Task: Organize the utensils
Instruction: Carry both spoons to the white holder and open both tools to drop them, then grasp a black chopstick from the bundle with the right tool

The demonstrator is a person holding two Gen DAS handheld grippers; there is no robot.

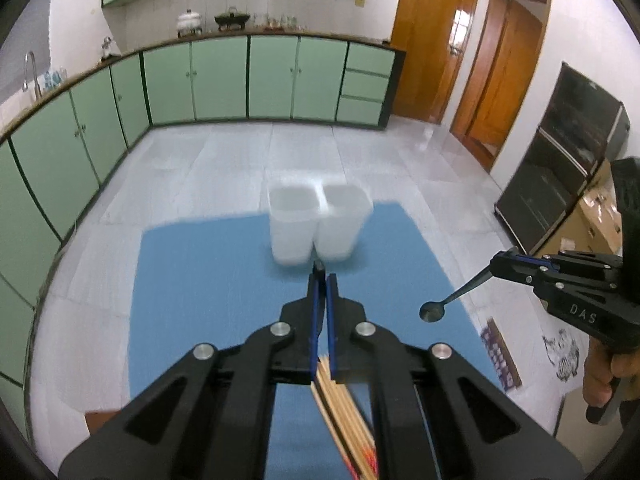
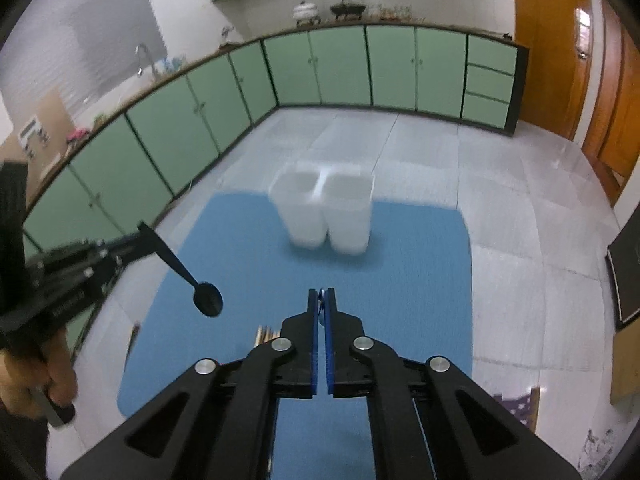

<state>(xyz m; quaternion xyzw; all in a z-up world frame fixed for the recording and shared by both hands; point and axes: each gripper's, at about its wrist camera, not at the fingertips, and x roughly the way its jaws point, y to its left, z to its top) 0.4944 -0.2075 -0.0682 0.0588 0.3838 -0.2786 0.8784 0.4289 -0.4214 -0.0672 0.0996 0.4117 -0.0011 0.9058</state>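
Both lifts done, drops left: left tool [image 1: 322, 276] clamps a black spoon [image 2: 207, 298], right tool [image 2: 320, 295] a metal spoon [image 1: 432, 312], empty twin-cup holder [image 1: 316, 222] dead ahead, chopsticks [image 1: 344, 412] below.

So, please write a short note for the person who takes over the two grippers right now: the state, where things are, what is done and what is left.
Left gripper: shut on a black spoon, held above the blue mat.
Right gripper: shut on a metal spoon, also in the air.
Chopsticks lie on the mat, under the left gripper.
Two white bins stand side by side at the mat's far edge; contents unclear.
Done: both spoons picked.
Left: drop the spoons in a bin, then the chopsticks.
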